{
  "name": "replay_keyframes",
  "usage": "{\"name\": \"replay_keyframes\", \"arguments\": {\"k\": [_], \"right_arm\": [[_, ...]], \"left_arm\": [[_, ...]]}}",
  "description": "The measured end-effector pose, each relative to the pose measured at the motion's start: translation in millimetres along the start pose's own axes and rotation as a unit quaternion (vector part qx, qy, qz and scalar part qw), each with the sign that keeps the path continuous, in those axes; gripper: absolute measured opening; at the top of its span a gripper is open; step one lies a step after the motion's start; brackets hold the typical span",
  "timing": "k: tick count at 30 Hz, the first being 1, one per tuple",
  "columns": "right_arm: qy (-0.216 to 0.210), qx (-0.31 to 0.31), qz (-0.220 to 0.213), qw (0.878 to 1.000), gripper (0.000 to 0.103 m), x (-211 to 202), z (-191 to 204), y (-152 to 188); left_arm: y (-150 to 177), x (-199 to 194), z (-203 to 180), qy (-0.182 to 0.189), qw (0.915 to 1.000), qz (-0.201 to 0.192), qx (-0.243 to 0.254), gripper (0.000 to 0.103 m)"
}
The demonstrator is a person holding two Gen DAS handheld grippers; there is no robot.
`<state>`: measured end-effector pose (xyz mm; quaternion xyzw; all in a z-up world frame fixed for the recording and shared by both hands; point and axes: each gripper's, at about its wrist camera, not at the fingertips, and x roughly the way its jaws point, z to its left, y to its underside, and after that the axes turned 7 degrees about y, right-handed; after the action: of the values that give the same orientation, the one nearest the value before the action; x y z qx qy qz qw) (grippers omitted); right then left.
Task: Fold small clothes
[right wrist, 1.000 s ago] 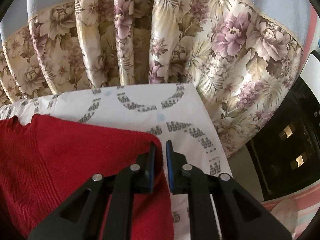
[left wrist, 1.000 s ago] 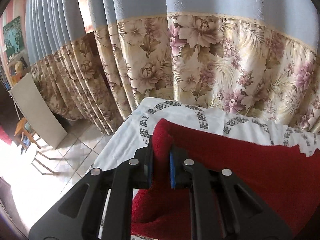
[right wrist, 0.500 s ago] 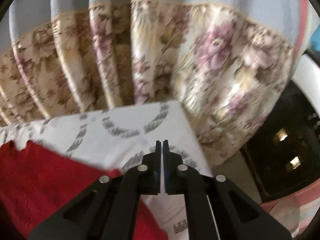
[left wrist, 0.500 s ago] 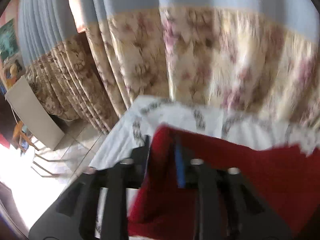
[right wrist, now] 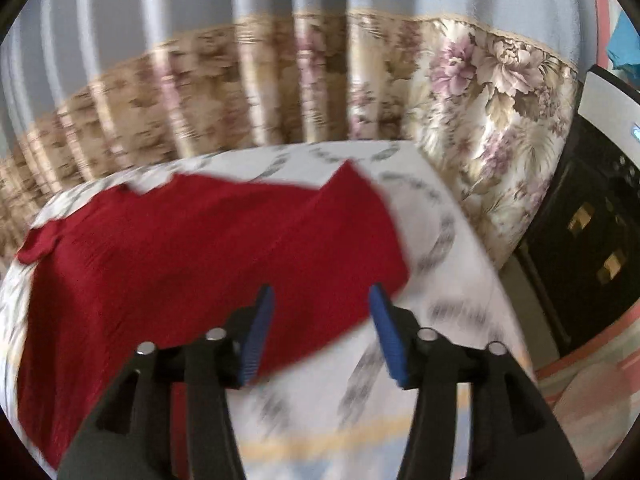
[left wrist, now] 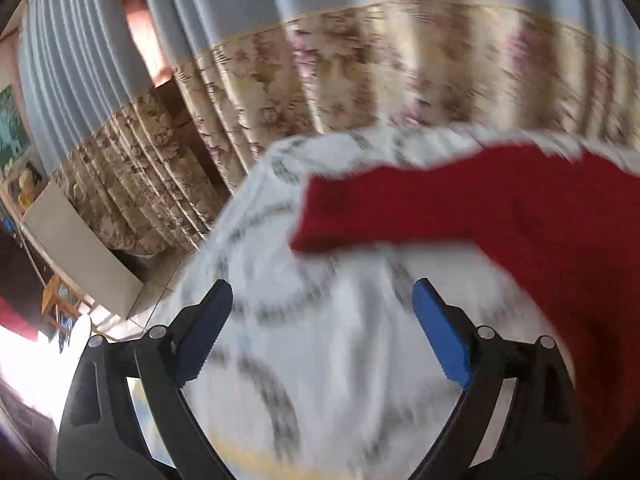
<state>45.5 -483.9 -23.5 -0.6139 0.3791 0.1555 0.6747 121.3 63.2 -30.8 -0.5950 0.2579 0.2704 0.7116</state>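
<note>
Both grippers released, red garment beyond parted fingers

We had two cameras, one on each claw, both looking forward and down from close above the surface. The left one saw its left end, the right one its right end. Both saw the red cloth and the flowery curtain.

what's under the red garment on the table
The red garment lies flat on a white cloth printed with grey arcs, which shows around its edges. Whatever is under that cloth, and any folded layers within the garment, are covered.
</note>
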Motion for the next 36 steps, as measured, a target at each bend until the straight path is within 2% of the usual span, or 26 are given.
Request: {"name": "replay_keyframes", "arguments": {"k": [3,5,7,8,11,13,15,18,20,22,24,26,29,31,33,36], "right_arm": [[-0.017,-0.001,-0.004,1.0,0.055,-38,18,48],[-0.011,-0.025,-0.01,1.0,0.055,-55,32,77],[-0.006,-0.03,-0.003,1.0,0.055,-70,39,107],[-0.012,-0.025,-0.001,1.0,0.055,-75,39,115],[-0.015,-0.022,0.013,1.0,0.055,-89,43,142],[-0.01,-0.046,0.016,0.999,0.055,-98,51,157],[-0.018,-0.06,0.027,0.998,0.055,-100,59,169],[-0.05,-0.053,0.027,0.997,0.055,-106,69,177],[-0.069,-0.05,0.022,0.996,0.055,-108,76,177],[-0.079,-0.048,0.022,0.995,0.055,-107,81,175],[-0.085,-0.044,0.022,0.995,0.055,-107,85,175],[-0.094,-0.036,0.02,0.995,0.055,-107,85,175],[-0.096,-0.036,0.023,0.994,0.055,-104,88,176],[-0.098,-0.035,0.027,0.994,0.055,-103,92,178],[-0.101,-0.035,0.03,0.994,0.055,-101,95,180],[-0.109,-0.03,0.034,0.993,0.053,-99,96,180]], "left_arm": [[51,-28,-35,0.019,0.9992,0.007,0.034,0.091],[81,-41,-57,0.005,0.9982,0.011,0.059,0.09],[99,-48,-68,0.016,0.9975,0.018,0.066,0.087],[105,-51,-71,0.023,0.9974,0.023,0.064,0.083],[118,-65,-76,0.066,0.9965,0.026,0.045,0.081],[124,-78,-80,0.102,0.9943,0.015,0.029,0.081],[126,-81,-92,0.132,0.9908,0.021,0.023,0.077],[127,-85,-117,0.164,0.9859,0.018,0.028,0.073],[124,-94,-137,0.206,0.9781,0.008,0.03,0.072],[121,-102,-156,0.23,0.9721,-0.004,0.047,0.072],[118,-108,-177,0.238,0.9684,-0.015,0.072,0.072],[115,-104,-185,0.258,0.9643,-0.007,0.058,0.072],[115,-93,-187,0.247,0.9679,0.011,0.043,0.072],[117,-86,-183,0.255,0.9663,0.026,0.027,0.071],[121,-86,-181,0.264,0.9638,0.031,0.02,0.055],[120,-85,-174,0.275,0.9609,0.03,0.011,0.04]]}}
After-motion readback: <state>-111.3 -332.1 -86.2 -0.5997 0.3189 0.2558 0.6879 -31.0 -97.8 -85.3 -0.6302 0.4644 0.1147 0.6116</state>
